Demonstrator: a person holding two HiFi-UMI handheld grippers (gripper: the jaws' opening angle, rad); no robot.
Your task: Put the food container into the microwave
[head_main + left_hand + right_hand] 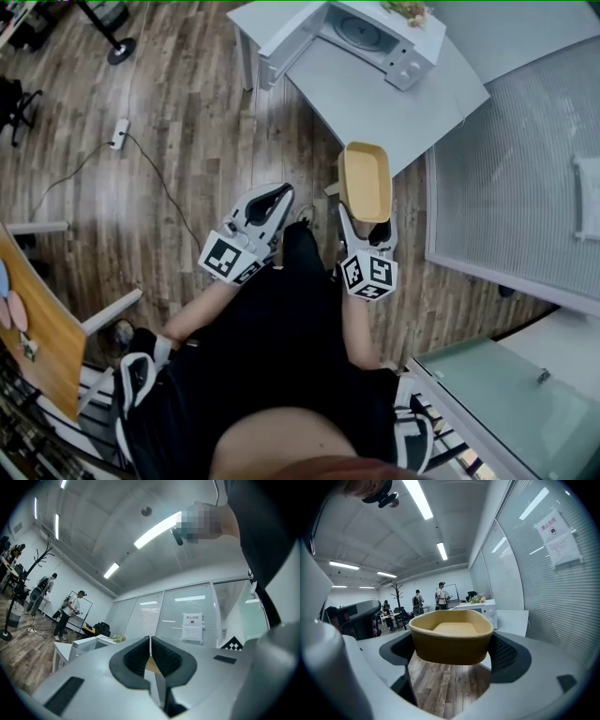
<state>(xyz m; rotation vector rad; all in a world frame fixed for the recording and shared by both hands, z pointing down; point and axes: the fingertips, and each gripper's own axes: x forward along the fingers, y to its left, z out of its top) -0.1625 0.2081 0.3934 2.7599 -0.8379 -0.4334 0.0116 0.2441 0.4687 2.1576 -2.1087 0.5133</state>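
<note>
Ok so the right tongs are clamped on the yellow food container, gripping it by its near end with the open top facing up, and it looks empty inside. The right gripper view shows it clearly: the container sits wedged between the two pads of the right tongs, with wood floor showing underneath, so it's up in the air and not resting on anything. From the head view it hangs right by the near corner of the white table, with the far end of the container pointing toward it. The microwave is at the far end of that table, well apart from the container, its door swung open to the left, and there's some greenery on top of it. The left tongs are off to the left over the floor, carrying nothing. In the left gripper view the left tongs are pressed together with nothing between them. A power strip lies on the floor further left.
</note>
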